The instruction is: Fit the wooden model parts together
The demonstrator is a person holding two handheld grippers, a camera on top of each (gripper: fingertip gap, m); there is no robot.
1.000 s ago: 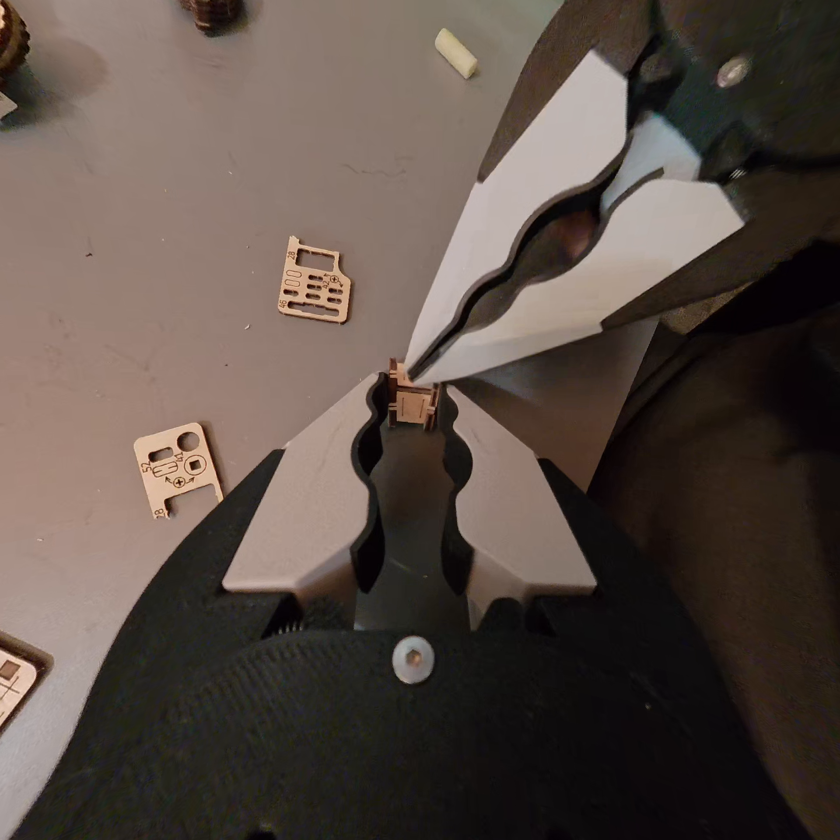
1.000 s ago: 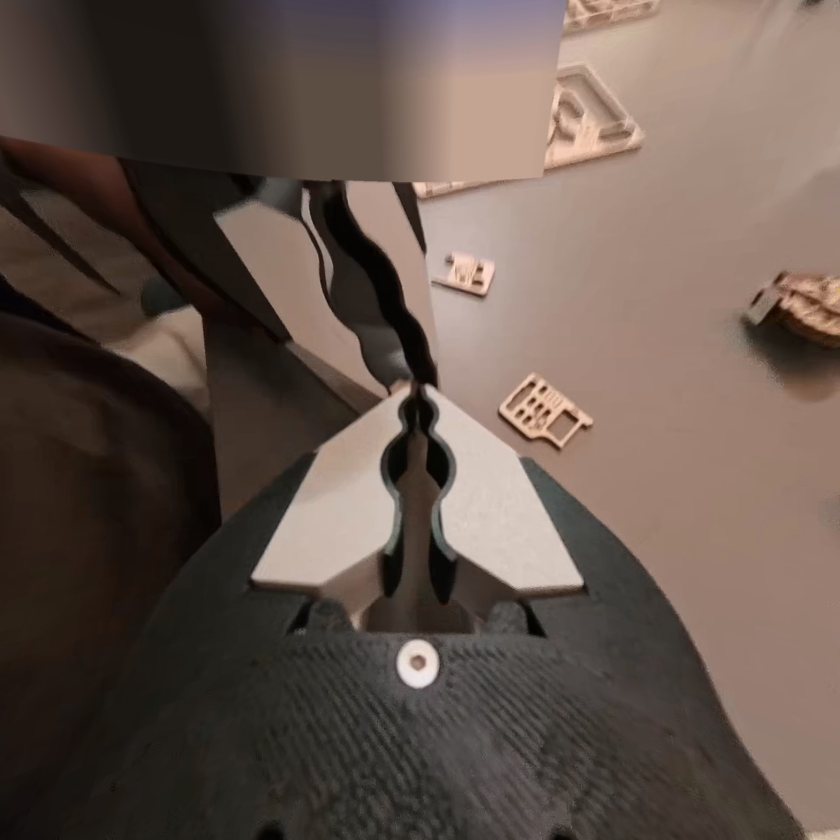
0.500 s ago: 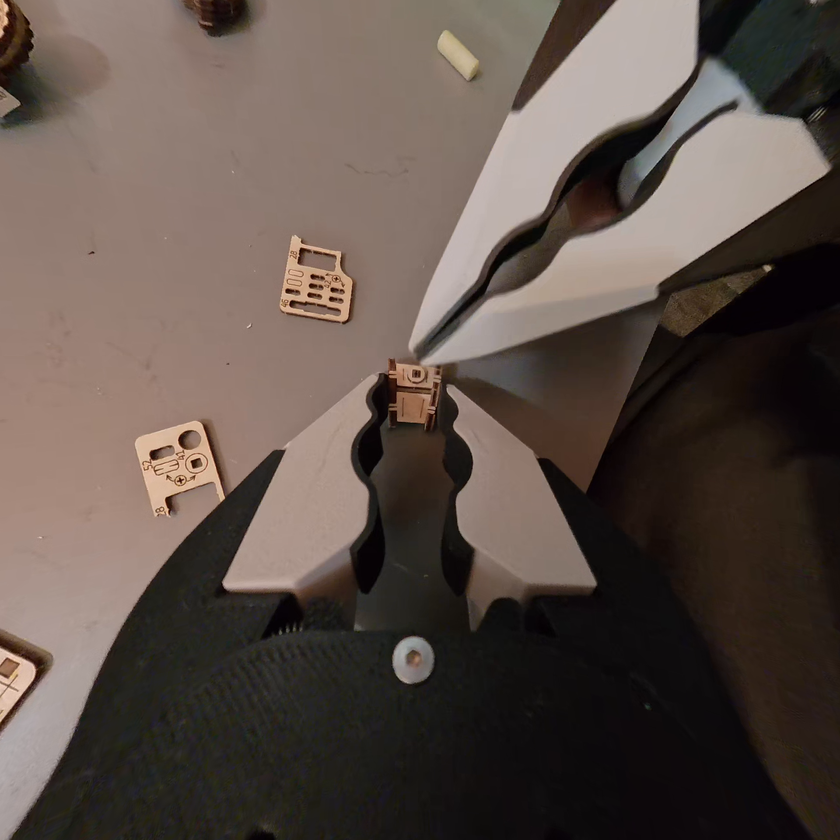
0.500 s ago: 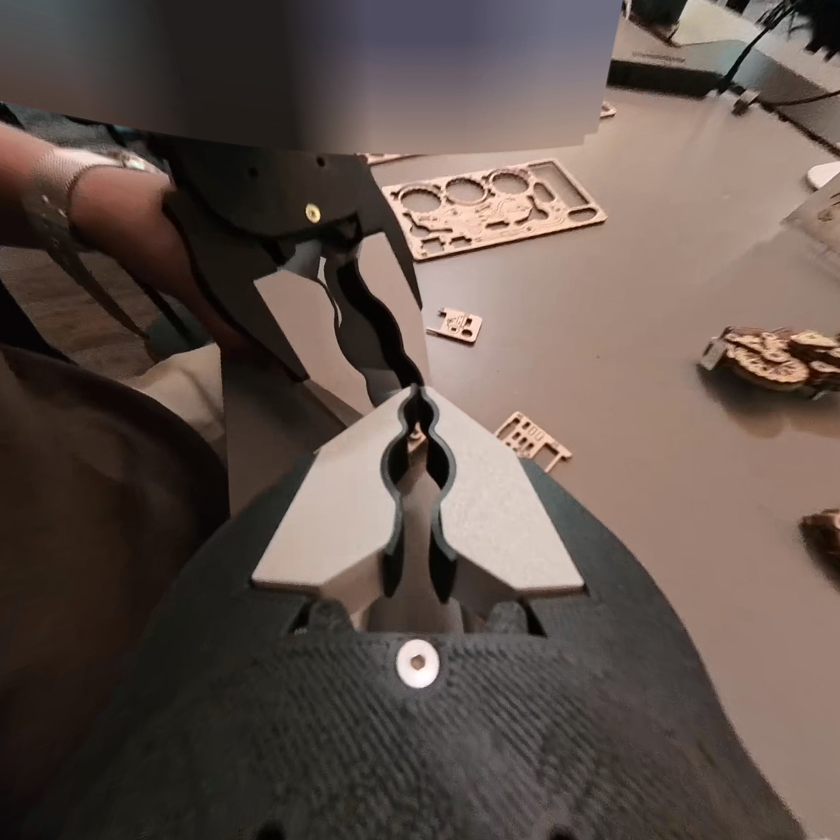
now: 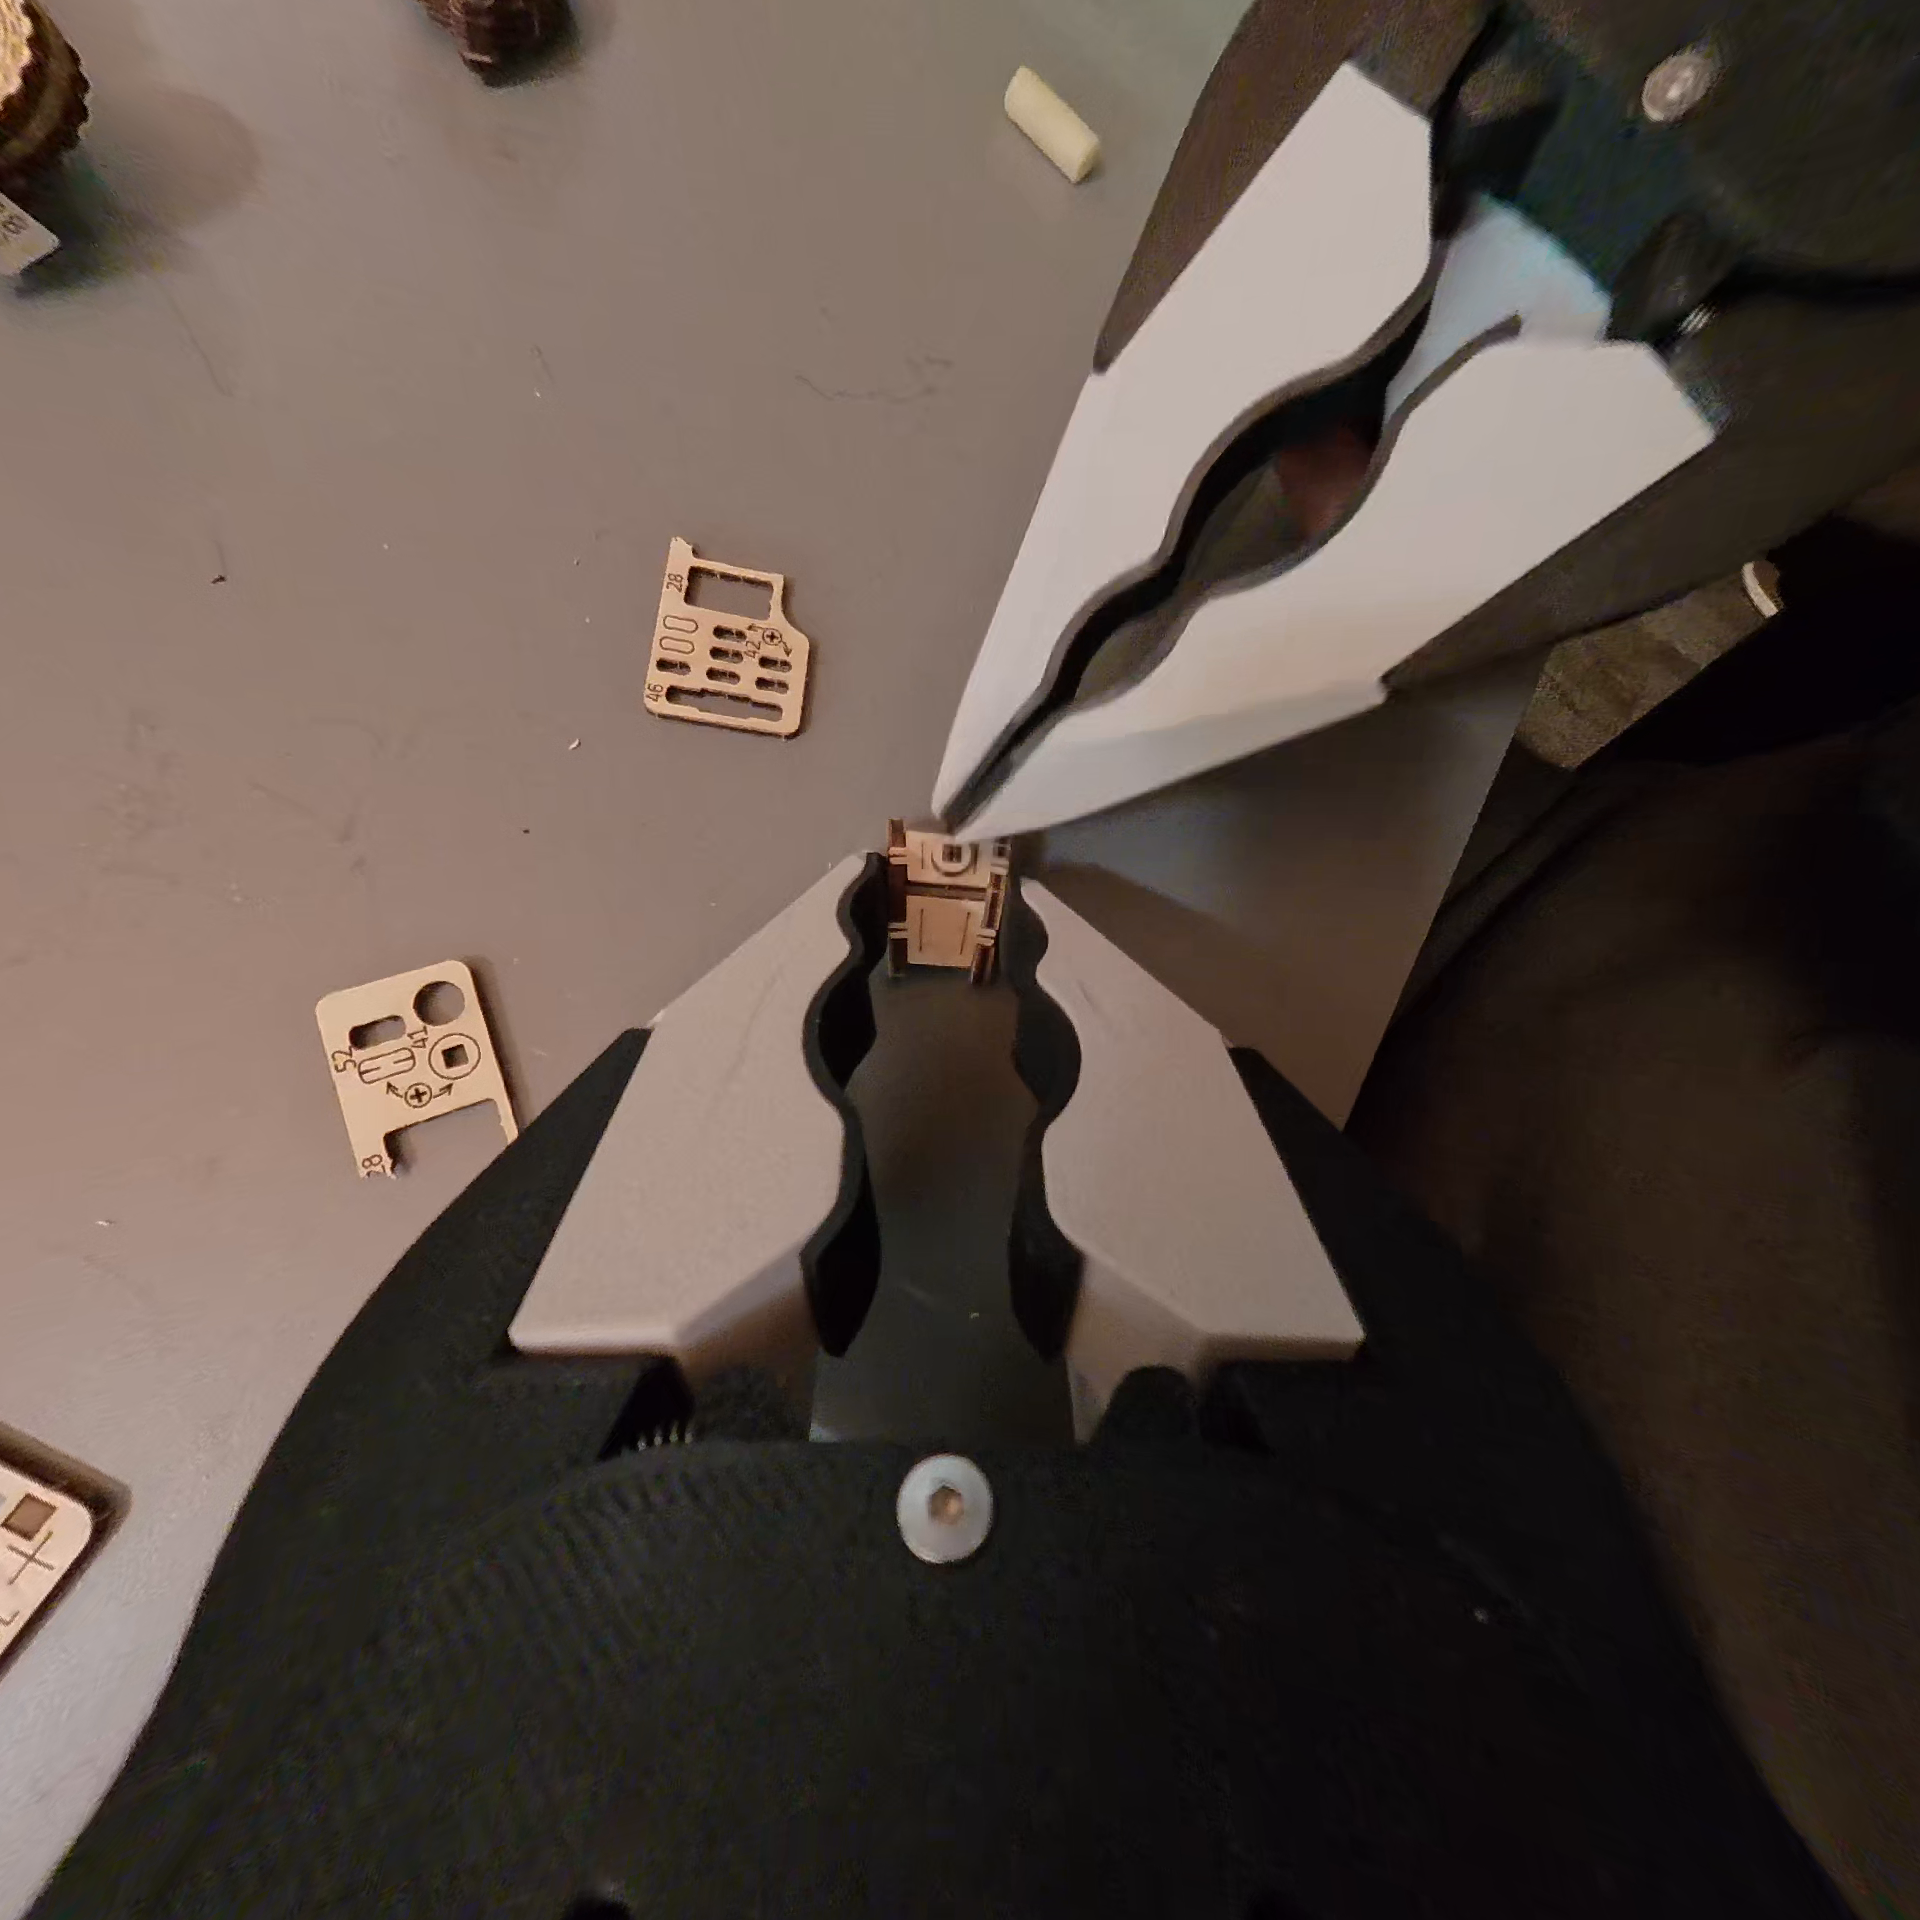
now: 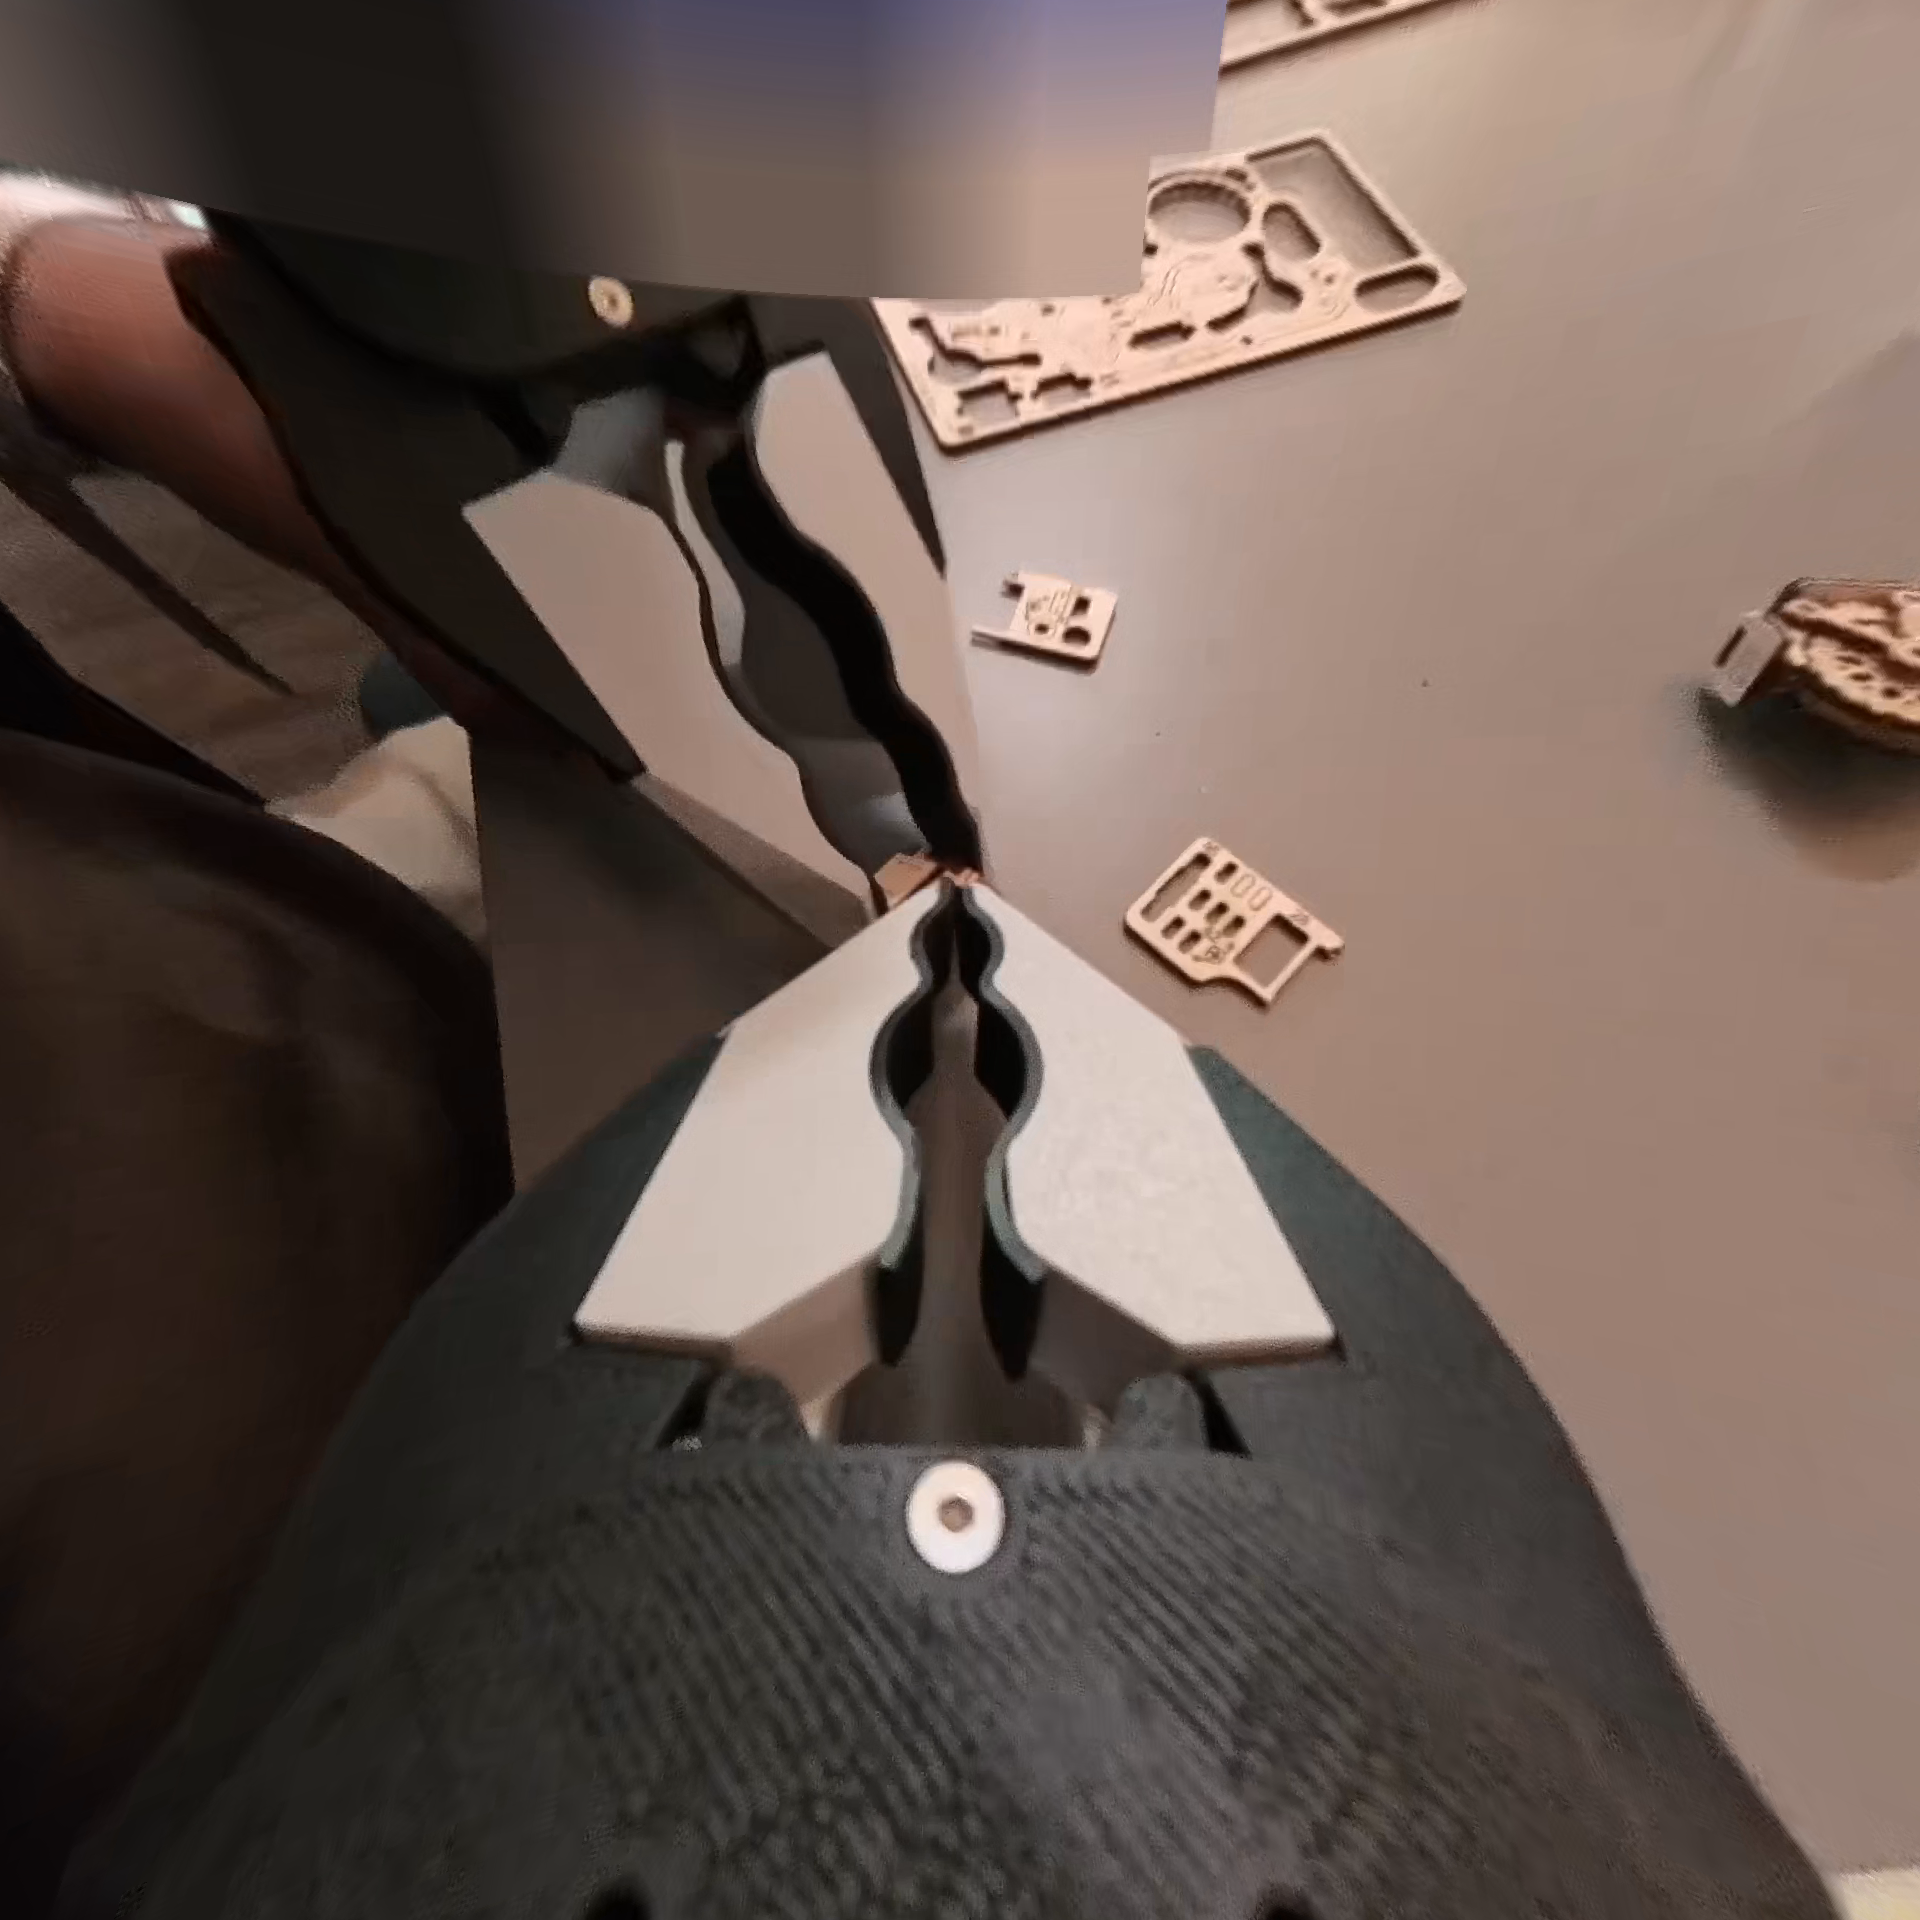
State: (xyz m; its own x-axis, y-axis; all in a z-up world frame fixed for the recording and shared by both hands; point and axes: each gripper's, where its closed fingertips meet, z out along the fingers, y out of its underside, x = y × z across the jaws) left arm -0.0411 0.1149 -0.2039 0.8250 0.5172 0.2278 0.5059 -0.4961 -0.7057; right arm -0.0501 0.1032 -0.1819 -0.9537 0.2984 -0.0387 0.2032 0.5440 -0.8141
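Observation:
A small wooden block assembly (image 5: 943, 914) is clamped upright between the tips of my left gripper (image 5: 945, 883), held above the grey table (image 5: 416, 468) near its edge. My right gripper (image 5: 961, 821) reaches in from the upper right, shut, with its closed tips touching the top of the block. In the right wrist view my right gripper (image 6: 956, 896) is shut with nothing visible between its tips. There the left gripper (image 6: 920, 857) comes in from the upper left, and a corner of the block (image 6: 899, 878) shows at its tips.
Two flat wooden pieces (image 5: 727, 655) (image 5: 416, 1070) and a white peg (image 5: 1051, 123) lie on the table. A punched-out wooden sheet (image 6: 1195, 301) and a gear assembly (image 6: 1839, 665) lie farther off. A person's dark clothing (image 5: 1662, 1247) is beyond the table edge. The grippers are tip to tip, or close to it.
My right gripper lifted slightly off the block half a second ago and has come back down onto its top. The left gripper has kept its hold and barely moved.

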